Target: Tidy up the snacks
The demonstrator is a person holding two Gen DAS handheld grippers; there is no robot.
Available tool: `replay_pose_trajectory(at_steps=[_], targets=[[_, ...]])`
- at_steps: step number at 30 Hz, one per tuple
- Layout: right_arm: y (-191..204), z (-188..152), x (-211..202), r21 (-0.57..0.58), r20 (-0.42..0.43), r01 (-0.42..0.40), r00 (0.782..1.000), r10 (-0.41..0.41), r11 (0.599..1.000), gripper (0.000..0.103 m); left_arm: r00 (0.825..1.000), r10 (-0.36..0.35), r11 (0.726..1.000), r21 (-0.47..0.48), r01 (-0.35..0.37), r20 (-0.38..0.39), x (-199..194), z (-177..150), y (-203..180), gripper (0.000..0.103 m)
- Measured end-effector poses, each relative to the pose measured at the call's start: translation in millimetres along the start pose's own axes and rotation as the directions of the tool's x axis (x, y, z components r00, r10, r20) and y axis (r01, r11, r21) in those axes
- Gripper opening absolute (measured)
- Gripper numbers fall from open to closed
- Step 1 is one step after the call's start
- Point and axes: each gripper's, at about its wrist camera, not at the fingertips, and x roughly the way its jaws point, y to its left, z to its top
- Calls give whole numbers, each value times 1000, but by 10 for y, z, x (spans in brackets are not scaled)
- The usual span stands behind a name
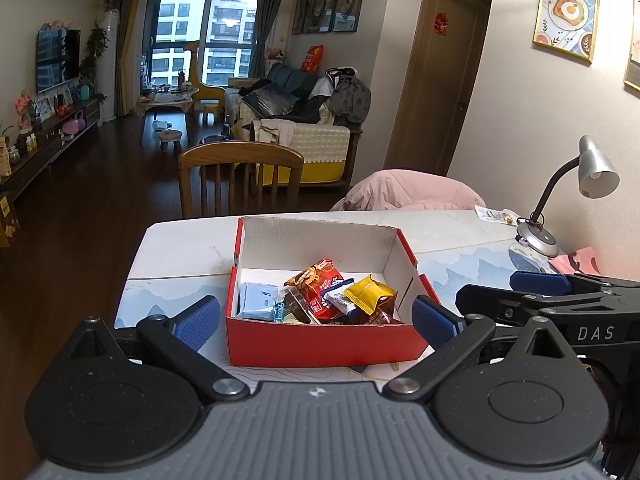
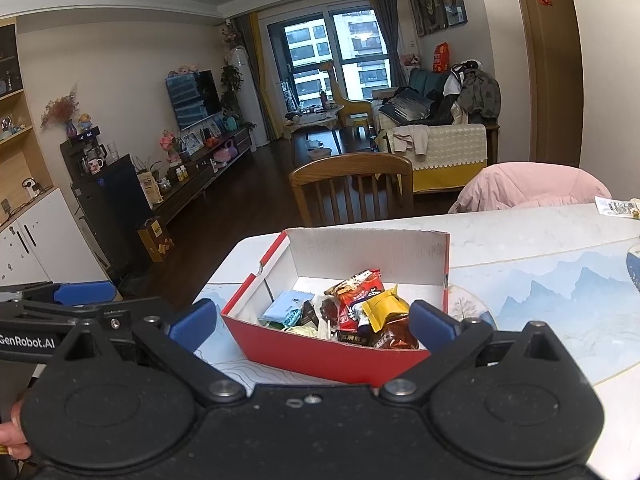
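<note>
Snacks [image 1: 320, 294], an assortment of small wrapped packets, lie piled inside a red cardboard box with a white interior [image 1: 320, 340], which stands on the white marble-patterned table [image 1: 188, 248] near its left edge. Among them are a yellow foil packet [image 1: 370, 294], a light blue packet [image 1: 258, 300] and a red-and-brown printed packet [image 1: 316, 278]. The left tongs [image 1: 316, 322] are spread wide, empty, blue pads either side of the box's near wall. The right tongs [image 2: 312, 322] are likewise wide and empty, just before the box. A silver gooseneck desk lamp [image 1: 576, 184] stands at the table's right. A wooden slat-back chair [image 1: 240, 172] sits beyond.
</note>
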Motion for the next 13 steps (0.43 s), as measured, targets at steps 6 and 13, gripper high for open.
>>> replay_pose_trajectory(at_steps=[6,13], targets=[[34,-29,4,9,-2,15,1000,-15,1000,103,1000,-10,1000,1,10,-11,-9,3,13,103],[101,-96,-11,33,-4,33,999,-33,999,103,999,-26,1000,1,26,-22,-31,-29,82,103]])
